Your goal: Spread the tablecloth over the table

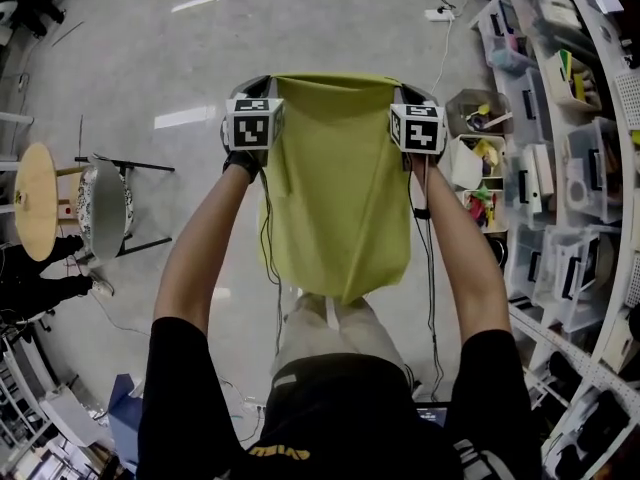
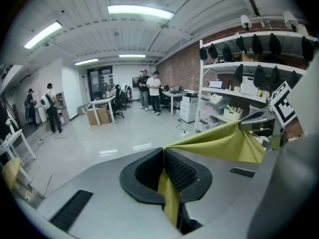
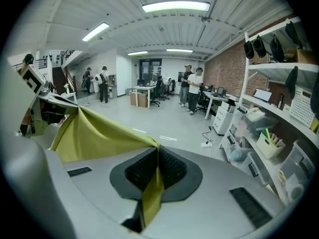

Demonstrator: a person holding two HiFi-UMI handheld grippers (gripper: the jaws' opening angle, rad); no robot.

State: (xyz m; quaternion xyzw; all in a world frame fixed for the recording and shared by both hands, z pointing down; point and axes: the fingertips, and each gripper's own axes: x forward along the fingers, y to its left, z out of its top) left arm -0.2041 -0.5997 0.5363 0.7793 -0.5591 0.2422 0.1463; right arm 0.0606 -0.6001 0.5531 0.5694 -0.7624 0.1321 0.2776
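A yellow-green tablecloth (image 1: 340,183) hangs in front of me, held by its two upper corners and drooping to knee height over the floor. My left gripper (image 1: 258,88) is shut on the left corner. In the left gripper view the cloth (image 2: 219,143) is pinched between the dark pads (image 2: 182,173) and runs taut toward the right gripper (image 2: 259,117). My right gripper (image 1: 412,92) is shut on the other corner. The right gripper view shows the cloth (image 3: 99,136) clamped between its pads (image 3: 172,166) and stretching left toward the left gripper (image 3: 52,97).
White shelving (image 1: 565,168) packed with bins runs along the right side. A small round wooden table (image 1: 35,200) and a chair (image 1: 105,208) stand to the left. Polished floor (image 1: 200,58) lies ahead. People (image 2: 149,88) and desks (image 3: 144,96) are far off.
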